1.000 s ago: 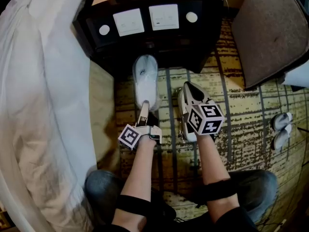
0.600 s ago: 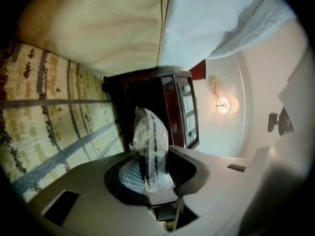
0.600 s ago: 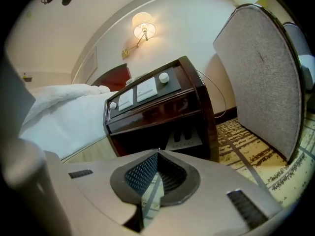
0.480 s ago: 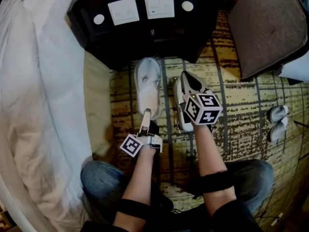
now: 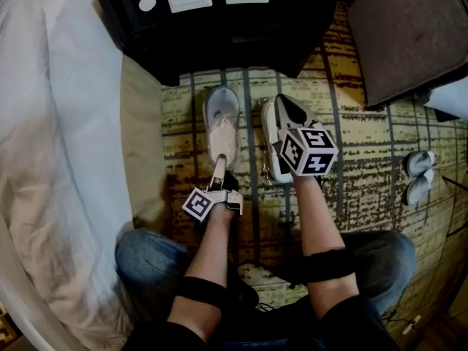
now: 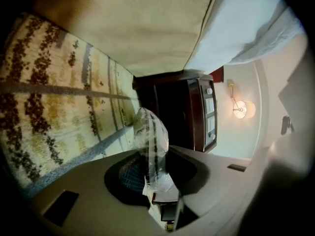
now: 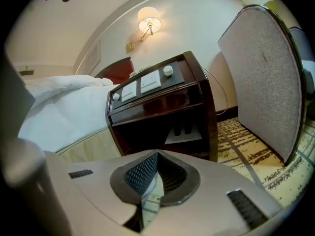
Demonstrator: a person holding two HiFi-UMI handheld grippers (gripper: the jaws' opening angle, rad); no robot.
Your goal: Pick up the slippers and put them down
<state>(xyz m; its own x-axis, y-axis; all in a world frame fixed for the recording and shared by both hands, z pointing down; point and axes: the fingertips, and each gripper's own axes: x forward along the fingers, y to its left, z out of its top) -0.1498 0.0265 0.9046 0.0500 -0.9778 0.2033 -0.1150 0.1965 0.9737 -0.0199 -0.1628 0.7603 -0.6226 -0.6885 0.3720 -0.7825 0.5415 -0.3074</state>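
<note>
A person kneels on a patterned carpet, seen from above, with a two-fingered gripper in each hand, both pointing toward 12 o'clock. A dark wooden nightstand sits at 12 o'clock, a bed with white bedding fills the 9 o'clock side, and a grey padded chair is at 1 o'clock.

The left gripper has its fingers clamped on the heel end of the left slipper, a pale slipper in clear plastic wrap. The toe points to 12 o'clock, toward the nightstand. Gripping at the heel probably lets the whole slipper stay out in front, where its direction can be steered. From above it looks low and flat over the carpet, but it is unclear whether it touches.

The right gripper has its fingers closed together on a thin pale sliver, which is likely an edge of the right slipper or its wrapping. That slipper lies just at 3 o'clock of the left one, tipped so its white side and dark opening show. This suggests it hangs from a pinched edge and is not resting flat.

The two slippers sit close and roughly parallel in front of the nightstand. They appear to be getting lined up as a pair beside the bed before being let go. A second pair of slippers lies well apart at 3 o'clock, untouched.
</note>
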